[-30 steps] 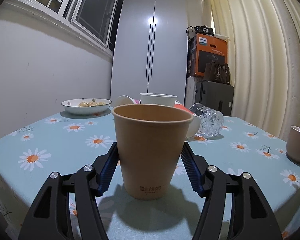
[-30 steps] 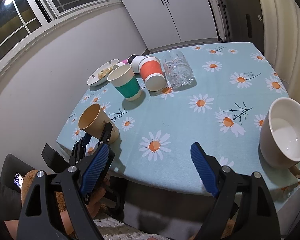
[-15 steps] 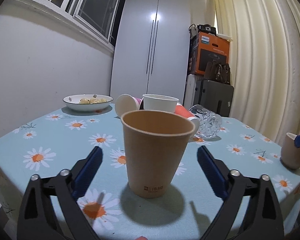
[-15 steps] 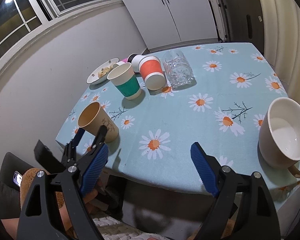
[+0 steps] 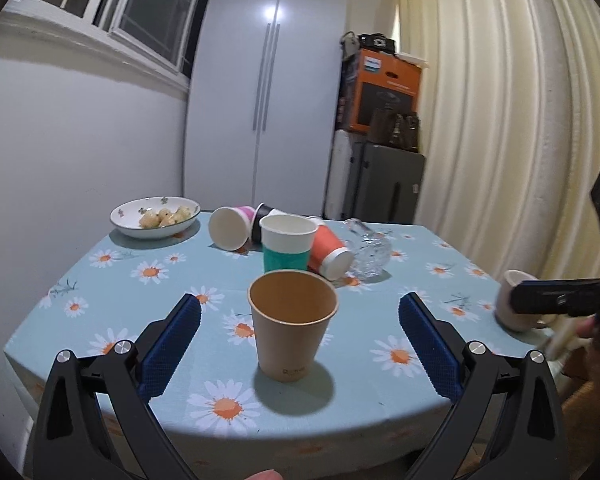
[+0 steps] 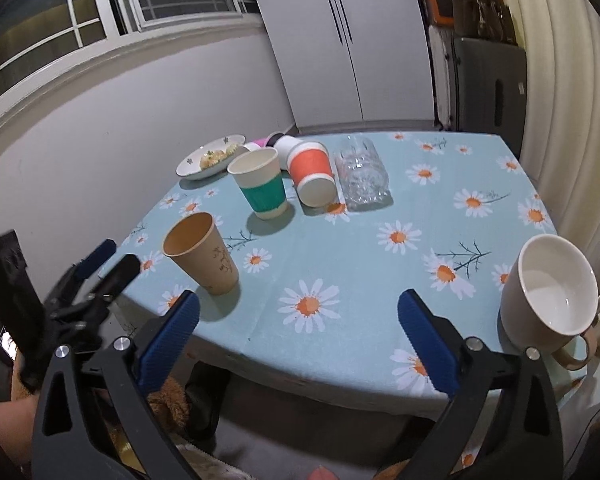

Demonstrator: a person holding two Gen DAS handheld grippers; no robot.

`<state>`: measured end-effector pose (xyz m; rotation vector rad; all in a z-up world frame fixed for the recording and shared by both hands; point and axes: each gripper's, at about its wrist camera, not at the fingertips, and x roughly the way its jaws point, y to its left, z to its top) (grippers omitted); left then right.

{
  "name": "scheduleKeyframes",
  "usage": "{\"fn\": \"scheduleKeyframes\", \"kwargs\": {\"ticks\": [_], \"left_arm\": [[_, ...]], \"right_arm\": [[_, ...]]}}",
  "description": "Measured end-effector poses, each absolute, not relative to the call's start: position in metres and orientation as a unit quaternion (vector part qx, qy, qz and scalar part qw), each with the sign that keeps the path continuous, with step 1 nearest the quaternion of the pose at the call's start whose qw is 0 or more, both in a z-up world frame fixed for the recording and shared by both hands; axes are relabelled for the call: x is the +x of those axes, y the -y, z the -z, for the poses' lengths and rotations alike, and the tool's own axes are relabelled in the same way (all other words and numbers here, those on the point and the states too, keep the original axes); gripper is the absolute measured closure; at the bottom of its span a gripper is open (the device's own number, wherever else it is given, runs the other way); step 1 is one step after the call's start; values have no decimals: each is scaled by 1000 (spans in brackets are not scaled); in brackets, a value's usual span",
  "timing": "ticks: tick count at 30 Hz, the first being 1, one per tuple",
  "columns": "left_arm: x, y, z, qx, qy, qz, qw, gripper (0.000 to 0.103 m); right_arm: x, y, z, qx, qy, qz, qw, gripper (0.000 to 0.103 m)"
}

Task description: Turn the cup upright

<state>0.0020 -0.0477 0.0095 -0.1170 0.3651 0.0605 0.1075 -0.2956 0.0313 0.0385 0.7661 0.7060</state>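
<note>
A brown paper cup (image 5: pixel 291 326) stands upright near the table's front edge; it also shows in the right wrist view (image 6: pixel 202 253). My left gripper (image 5: pixel 299 345) is open and empty, pulled back from the cup, with its blue pads apart on either side. It also shows at the left of the right wrist view (image 6: pixel 108 258). My right gripper (image 6: pixel 298 339) is open and empty over the table's near edge. A green-banded cup (image 5: pixel 287 248) stands upright. An orange cup (image 5: pixel 329 254), a pink cup (image 5: pixel 232 226) and a glass (image 5: pixel 367 250) lie on their sides behind it.
A bowl of food (image 5: pixel 155 216) sits at the far left by the wall. A beige mug (image 6: pixel 550 290) stands upright at the right edge. The daisy tablecloth (image 6: pixel 356 264) covers the table. A white wardrobe, boxes and a curtain stand behind.
My left gripper opened, let go of the brown cup and drew back and up from it. The cup stays upright. The right gripper barely moved.
</note>
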Motion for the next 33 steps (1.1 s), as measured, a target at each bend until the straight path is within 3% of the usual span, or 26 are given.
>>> {"fn": "scheduleKeyframes", "kwargs": {"ticks": [13,33], "left_arm": [[-42,16,-54,-50,-229,22,972,6],[-57,-5,-28,-65,-281,16,957,6]], "right_arm": [[57,293,-45,9,-327,-322,888,5],[29,289,-36,-25,-313,-293,903,5]]}}
